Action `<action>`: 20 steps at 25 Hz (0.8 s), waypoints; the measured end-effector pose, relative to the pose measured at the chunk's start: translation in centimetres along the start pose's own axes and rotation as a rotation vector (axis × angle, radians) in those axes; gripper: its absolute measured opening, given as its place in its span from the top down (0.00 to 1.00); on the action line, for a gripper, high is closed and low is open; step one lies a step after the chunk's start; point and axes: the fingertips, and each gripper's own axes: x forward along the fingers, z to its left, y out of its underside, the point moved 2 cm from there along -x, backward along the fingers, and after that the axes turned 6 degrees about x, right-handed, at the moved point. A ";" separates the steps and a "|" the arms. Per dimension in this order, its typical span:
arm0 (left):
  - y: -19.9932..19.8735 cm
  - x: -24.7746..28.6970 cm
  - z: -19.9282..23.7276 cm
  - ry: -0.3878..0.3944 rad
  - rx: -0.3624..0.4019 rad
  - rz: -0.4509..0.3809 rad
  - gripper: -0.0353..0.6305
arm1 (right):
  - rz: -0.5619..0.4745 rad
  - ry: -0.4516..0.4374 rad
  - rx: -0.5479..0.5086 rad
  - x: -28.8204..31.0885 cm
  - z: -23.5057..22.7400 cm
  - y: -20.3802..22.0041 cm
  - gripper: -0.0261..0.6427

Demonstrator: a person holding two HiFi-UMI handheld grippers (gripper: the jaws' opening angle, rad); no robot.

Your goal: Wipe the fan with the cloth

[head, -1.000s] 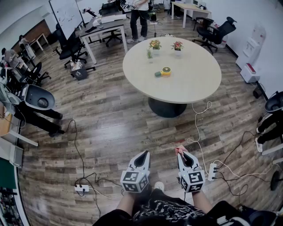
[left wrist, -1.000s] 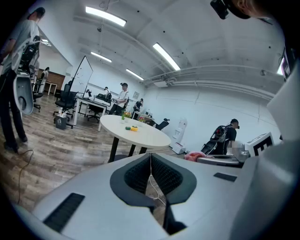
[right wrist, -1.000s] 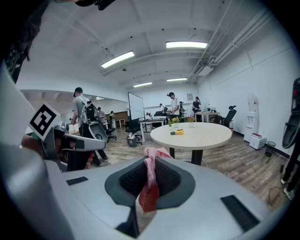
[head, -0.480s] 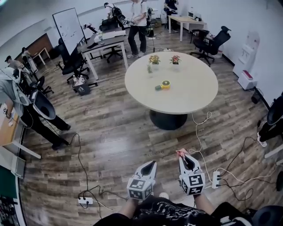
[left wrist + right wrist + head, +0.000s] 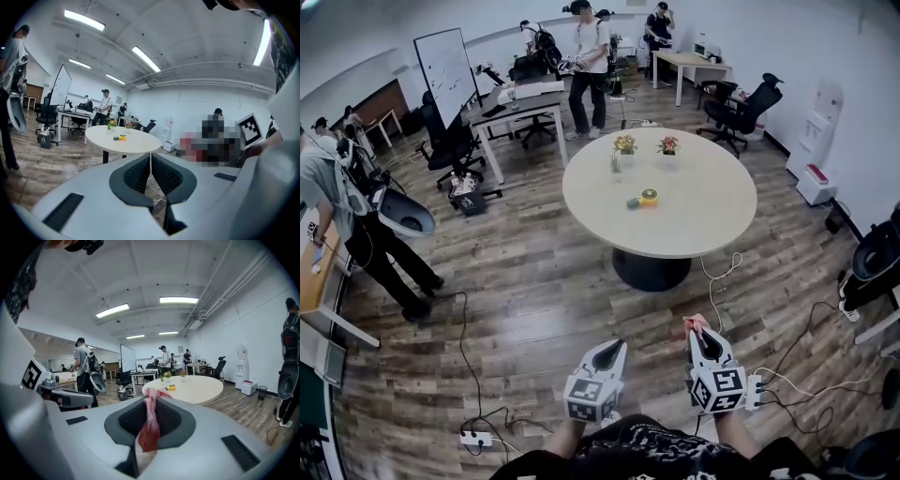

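The small yellow and green fan lies on the round table, far ahead of both grippers; it also shows as a small fan in the left gripper view and as a fan in the right gripper view. My left gripper is shut with nothing between its jaws, as the left gripper shows in its own view. My right gripper is shut on a red cloth. The cloth hangs between the jaws of the right gripper.
Two flower pots stand on the table behind the fan. Cables and a power strip lie on the wooden floor near my feet. A person stands at left; desks, chairs and more people fill the back.
The head view has tilted up, showing more of the far room. Both grippers sit lower in the picture. The person at left has come further into view. The cloth stays in the right gripper.
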 end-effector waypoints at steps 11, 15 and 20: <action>-1.2 2.2 4.4 -0.014 -0.010 -0.032 0.91 | -0.022 0.051 -0.063 2.9 2.3 -0.5 0.89; -1.9 3.9 5.6 -0.013 0.007 -0.021 0.91 | -0.036 0.055 -0.028 4.8 1.5 -1.5 0.89; -1.1 7.9 7.3 -0.042 -0.003 0.002 0.91 | -0.040 0.057 0.032 7.8 -1.2 -1.2 0.89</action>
